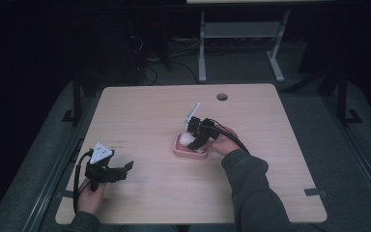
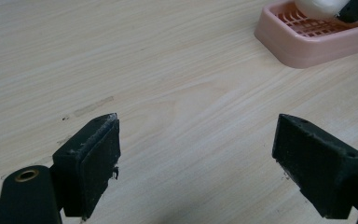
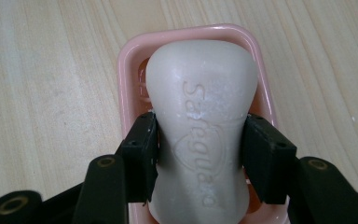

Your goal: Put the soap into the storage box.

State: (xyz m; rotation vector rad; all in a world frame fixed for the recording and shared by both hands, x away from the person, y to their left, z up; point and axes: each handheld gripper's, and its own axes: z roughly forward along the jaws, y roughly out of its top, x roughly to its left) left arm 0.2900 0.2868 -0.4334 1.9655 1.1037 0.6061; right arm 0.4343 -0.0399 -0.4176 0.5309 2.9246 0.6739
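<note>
Gripping a white soap bar at its narrow waist, the right gripper holds it over the pink soap dish near the table centre (pads pressing both flanks). The left gripper, jaws spread and empty, sits by the near left edge; bare tabletop lies between them.

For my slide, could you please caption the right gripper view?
Right gripper fingers clamp a white soap bar over its pink dish.
</note>
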